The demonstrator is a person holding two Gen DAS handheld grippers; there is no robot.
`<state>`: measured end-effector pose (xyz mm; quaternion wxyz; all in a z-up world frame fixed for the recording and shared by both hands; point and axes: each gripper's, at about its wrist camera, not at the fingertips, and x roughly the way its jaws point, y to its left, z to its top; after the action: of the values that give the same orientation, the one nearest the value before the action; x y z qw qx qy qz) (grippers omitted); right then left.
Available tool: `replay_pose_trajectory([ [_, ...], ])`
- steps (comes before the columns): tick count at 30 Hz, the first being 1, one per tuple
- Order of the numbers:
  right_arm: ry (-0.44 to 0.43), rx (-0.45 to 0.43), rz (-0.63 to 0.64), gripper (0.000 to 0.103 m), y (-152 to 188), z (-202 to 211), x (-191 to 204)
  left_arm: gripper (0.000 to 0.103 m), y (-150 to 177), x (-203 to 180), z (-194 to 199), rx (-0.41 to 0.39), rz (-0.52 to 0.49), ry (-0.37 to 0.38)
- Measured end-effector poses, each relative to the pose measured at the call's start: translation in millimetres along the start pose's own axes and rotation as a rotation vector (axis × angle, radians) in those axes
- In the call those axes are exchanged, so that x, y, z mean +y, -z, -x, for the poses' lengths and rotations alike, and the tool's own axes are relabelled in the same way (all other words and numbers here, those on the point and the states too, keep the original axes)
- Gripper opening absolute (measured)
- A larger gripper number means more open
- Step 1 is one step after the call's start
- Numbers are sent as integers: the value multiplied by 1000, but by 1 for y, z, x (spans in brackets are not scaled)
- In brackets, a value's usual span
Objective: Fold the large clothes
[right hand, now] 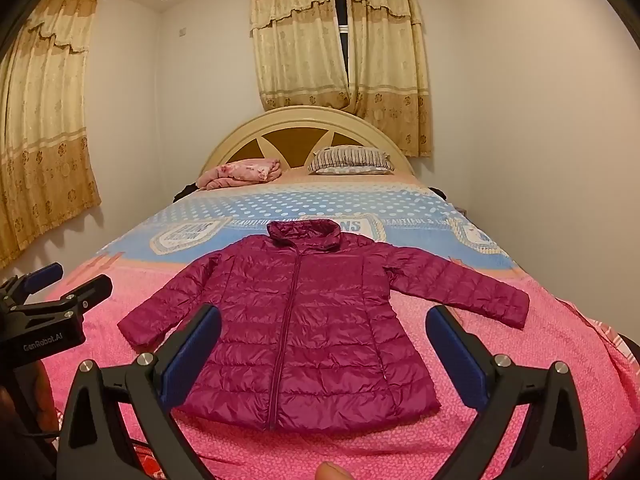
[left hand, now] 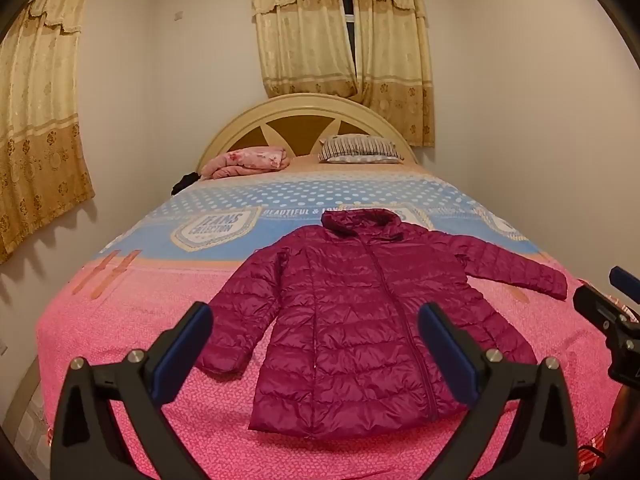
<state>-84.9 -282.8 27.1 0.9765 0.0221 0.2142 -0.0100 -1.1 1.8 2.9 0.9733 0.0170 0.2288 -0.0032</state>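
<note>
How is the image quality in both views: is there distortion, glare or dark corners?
Left wrist view: strong fisheye bending, the bed bulges, corners are black, light is warm. Right wrist view: same bending, soft sheen on the jacket, no hard glare.

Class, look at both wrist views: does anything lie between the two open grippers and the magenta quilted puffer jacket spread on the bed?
Nothing visible does. The magenta quilted puffer jacket lies flat on the pink bedspread, its hem toward the left gripper and right gripper, both open and empty. The striped pillow and folded pink blanket sit far beyond, by the headboard.
</note>
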Motion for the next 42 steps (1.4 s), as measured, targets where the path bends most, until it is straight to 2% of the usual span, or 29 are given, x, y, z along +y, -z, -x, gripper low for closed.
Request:
replay_pose_trajectory([
  [42,-5,30,11,102,7,-6,5,103,1,-4,-3,9,-4,2],
])
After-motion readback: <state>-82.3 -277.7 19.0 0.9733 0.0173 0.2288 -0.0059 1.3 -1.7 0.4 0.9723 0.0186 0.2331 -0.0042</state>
